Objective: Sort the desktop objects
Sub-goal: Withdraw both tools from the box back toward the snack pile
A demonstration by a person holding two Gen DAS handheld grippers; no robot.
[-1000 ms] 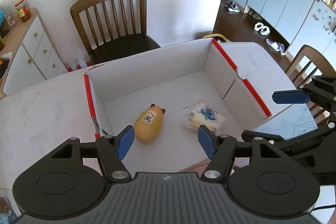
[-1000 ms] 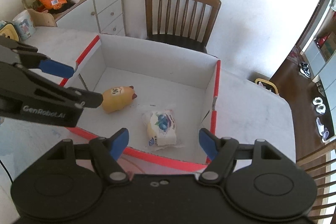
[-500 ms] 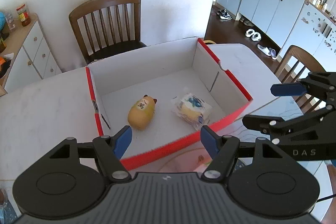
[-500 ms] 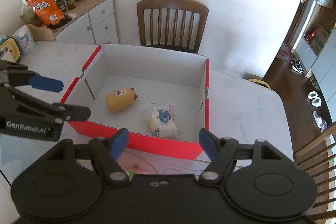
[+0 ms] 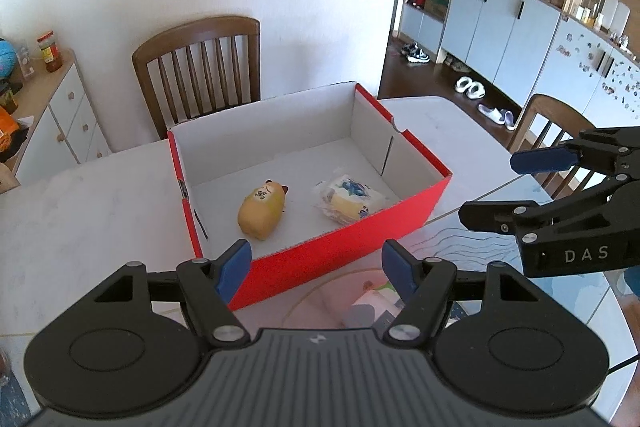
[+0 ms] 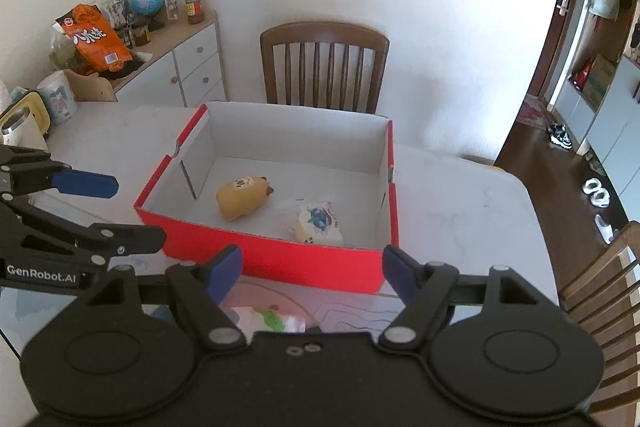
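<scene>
A red box [image 5: 344, 247] with a white inside stands on the white table [image 5: 80, 211]. In it lie a yellow cat-shaped toy [image 5: 262, 215] and a wrapped snack packet [image 5: 350, 201], side by side. My left gripper [image 5: 316, 261] hangs open in front of the box's near wall with nothing between its fingers. My right gripper [image 5: 488, 189] is to its right, beside the box's near corner. In the right wrist view the right gripper [image 6: 311, 263] has its jaws opening, empty, before the box [image 6: 280, 259]. A green-and-white packet [image 6: 272, 319] lies on a pink mat under it.
A wooden chair [image 5: 200, 67] stands behind the table's far edge and another chair [image 5: 548, 123] at its right. A white sideboard [image 6: 192, 59] with jars, a globe and an orange bag is at the far left. A mug [image 6: 60, 103] and a kettle stand on the table's left.
Both grippers have drawn back from above the box's inside to the near side of its front wall, which has come into view. The left jaws widened slightly.
</scene>
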